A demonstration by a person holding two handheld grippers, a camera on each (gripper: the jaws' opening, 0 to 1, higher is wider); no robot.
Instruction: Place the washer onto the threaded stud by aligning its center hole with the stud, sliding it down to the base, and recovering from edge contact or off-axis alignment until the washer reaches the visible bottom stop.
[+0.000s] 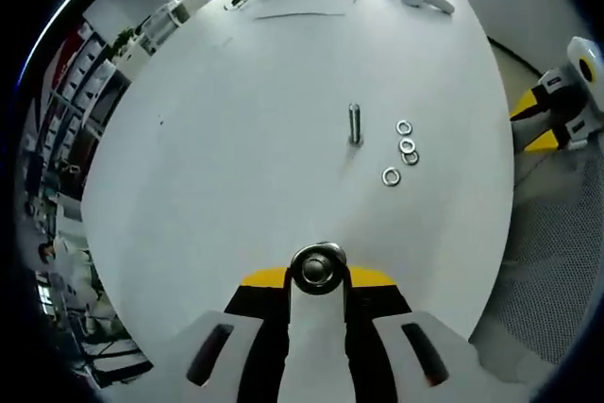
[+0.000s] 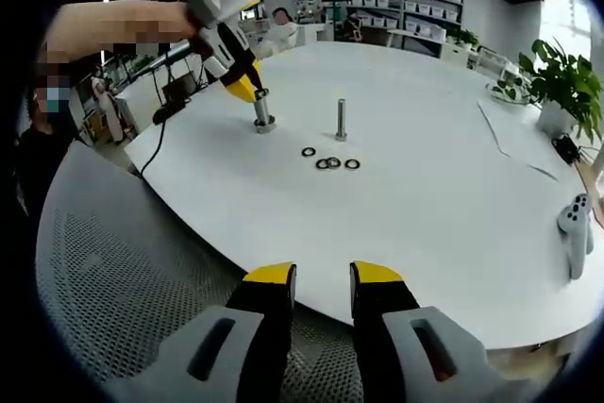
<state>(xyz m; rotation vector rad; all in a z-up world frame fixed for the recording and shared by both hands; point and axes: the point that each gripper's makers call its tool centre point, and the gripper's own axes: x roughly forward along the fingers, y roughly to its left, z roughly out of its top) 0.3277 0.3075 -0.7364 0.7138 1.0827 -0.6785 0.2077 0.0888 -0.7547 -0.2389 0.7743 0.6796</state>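
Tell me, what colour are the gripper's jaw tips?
Yellow, clearest on the right gripper in the right gripper view.

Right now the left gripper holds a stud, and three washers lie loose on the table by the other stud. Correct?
Not quite: four washers lie there, not three, as the left gripper view shows. The left gripper does hold a stud, and the washers lie loose on the table by the other stud.
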